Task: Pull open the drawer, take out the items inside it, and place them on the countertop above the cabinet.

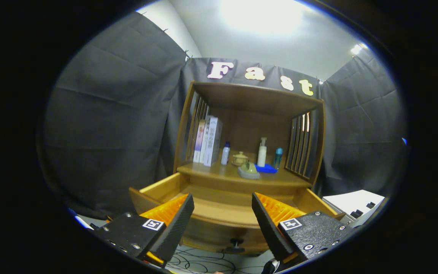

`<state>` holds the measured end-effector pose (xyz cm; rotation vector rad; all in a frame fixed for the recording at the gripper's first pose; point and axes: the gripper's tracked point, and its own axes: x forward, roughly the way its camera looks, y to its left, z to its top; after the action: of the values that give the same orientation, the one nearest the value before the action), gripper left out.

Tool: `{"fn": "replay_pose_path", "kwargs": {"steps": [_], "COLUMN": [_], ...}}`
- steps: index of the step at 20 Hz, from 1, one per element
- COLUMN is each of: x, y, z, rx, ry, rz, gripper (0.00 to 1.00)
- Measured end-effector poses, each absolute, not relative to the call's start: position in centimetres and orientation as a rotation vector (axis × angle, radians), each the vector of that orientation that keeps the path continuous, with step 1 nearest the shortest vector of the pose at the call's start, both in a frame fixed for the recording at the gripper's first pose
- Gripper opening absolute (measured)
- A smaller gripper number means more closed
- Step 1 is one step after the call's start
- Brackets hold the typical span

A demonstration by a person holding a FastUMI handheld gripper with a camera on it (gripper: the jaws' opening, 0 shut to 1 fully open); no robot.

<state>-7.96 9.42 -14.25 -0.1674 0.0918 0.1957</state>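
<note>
The gripper [222,205] hangs with its fingers [181,220] spread wide and nothing between them, each carrying a small square marker tag on its top. Directly beyond the fingertips lies the drawer [219,207], a light wooden box pulled well out of the cabinet [249,125]; its dark round knob [235,243] sits on the front panel below the fingers. The drawer's floor, as far as it shows, is bare wood.

Above and behind the drawer runs the countertop [203,171], a wooden ledge under a hooded shelf with slatted sides. On it, from the drawer's left side to its right, stand upright boxes or books [208,141], a small white bottle with a blue cap [225,153], a tan lidded pot [240,158], a greenish rounded object [248,170] at the ledge's front edge, a white pump bottle [262,152], a flat blue item [266,168] and a teal bottle [278,157]. The boxes carry print too small to read.
</note>
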Motion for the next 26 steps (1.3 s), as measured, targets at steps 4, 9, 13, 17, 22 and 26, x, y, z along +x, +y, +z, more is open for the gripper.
{"fn": "replay_pose_path", "kwargs": {"steps": [4,9,13,17,22,26], "x": [-9.0,-7.5,-6.1,-4.7,-3.9,-2.8], "y": [8.5,6.6,6.2,5.2,3.5,3.3], "z": [-18.0,-21.1,-22.6,-23.3,-23.4,-23.1], "rx": [-0.12,-0.125,-0.131,-0.093,-0.044,-0.047], "ry": [0.139,0.188,0.215,0.225,0.222,0.221], "rz": [0.206,0.142,0.117,0.082,0.004,0.028], "gripper": [0.95,0.95,0.95,0.95,0.95,0.94]}}
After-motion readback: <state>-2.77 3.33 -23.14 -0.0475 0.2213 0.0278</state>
